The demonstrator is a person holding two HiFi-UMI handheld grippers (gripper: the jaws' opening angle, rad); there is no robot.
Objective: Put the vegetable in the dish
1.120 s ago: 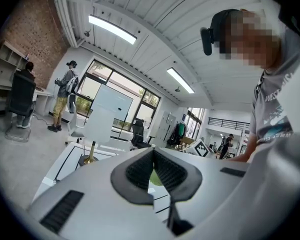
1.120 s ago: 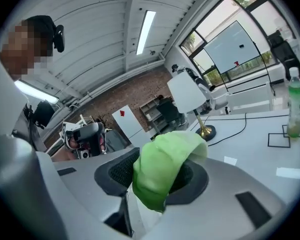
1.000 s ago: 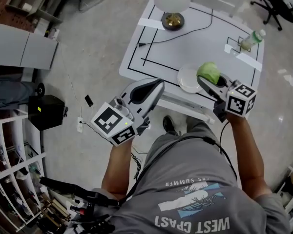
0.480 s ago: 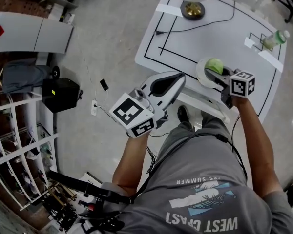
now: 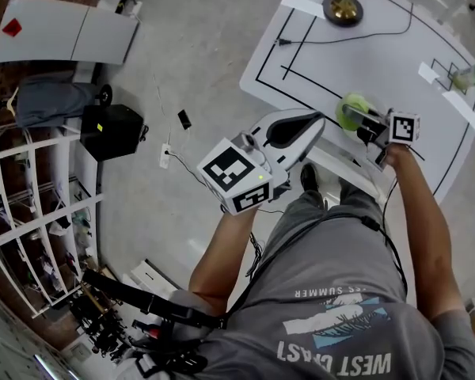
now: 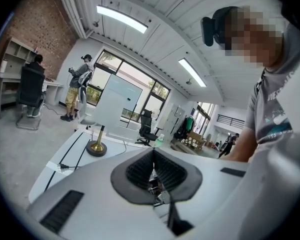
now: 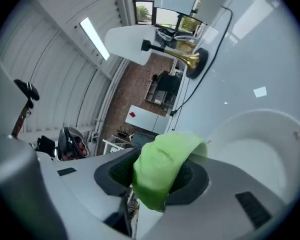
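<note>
Forward over the near edge of the white table (image 5: 380,54) reached the person's right arm, nearly straight, carrying the right gripper (image 5: 362,122) with its marker cube turned up toward the head camera. The left arm was bent at the elbow. It held the left gripper (image 5: 289,129) raised in front of the body, tip pointing at that same near edge; its jaws were pressed together with nothing between them. The white dish (image 7: 255,154) stood on the table close to the near edge, and its inside showed plain white where it could be seen. The green vegetable (image 7: 162,171) was clamped between the right gripper's two jaws, hanging in the air beside the dish's rim.
</note>
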